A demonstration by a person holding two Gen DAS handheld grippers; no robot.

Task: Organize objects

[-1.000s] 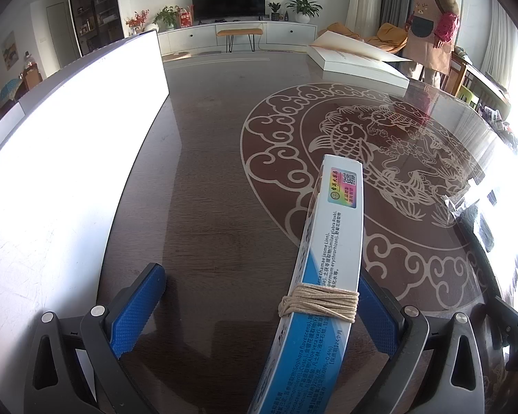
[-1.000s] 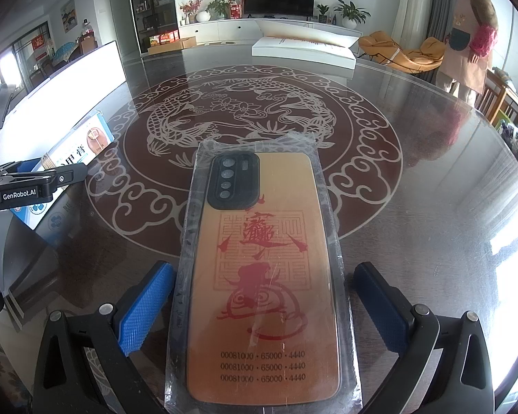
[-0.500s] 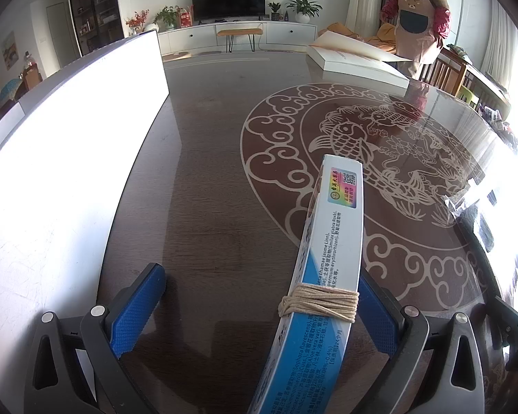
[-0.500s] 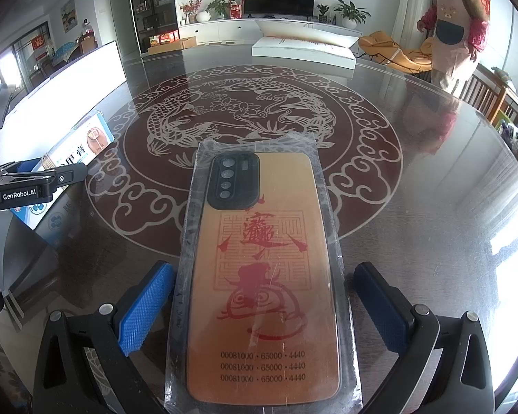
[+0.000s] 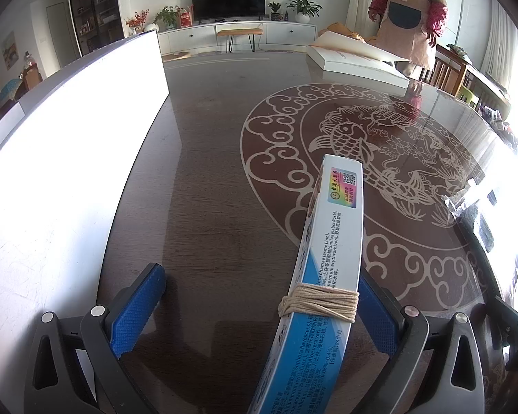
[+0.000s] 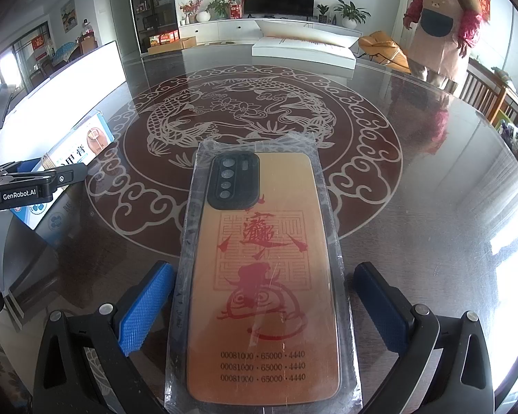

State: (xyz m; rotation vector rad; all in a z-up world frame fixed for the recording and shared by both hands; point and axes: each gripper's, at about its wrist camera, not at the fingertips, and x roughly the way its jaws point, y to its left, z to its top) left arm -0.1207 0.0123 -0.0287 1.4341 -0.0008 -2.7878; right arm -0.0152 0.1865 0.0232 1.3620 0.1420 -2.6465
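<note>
On the dark glossy worktop (image 6: 431, 179), inlaid with one pale fish-and-cloud medallion, two task things are counted: one phone case (image 6: 262, 276) sealed in a clear bag, and one blue-and-white box (image 5: 324, 258) bound with a coil of tan string (image 5: 319, 302).

In the right wrist view, the phone case is seen lying flat on the worktop between the two blue pads of the right tongs (image 6: 260, 307). The pads are spread wide; a gap is left on each side, so nothing is gripped.

In the left wrist view, the box is seen standing on its narrow edge, pointing toward 12 o'clock. It is set against the right-hand pad (image 5: 376, 314) of the left tongs (image 5: 257, 310), while the left-hand pad is well apart from it at 9 o'clock; the left tongs are open. From the right wrist view, the same box is seen at 9 o'clock, behind the left tool's black body marked "GenRobot.AI".

One large white panel (image 5: 69, 145) is seen along the worktop's edge at 9 o'clock, and one flat white carton (image 6: 304, 51) at 12 o'clock. One person in a pink apron (image 6: 438, 31) is seen at 1 o'clock beyond the worktop.
</note>
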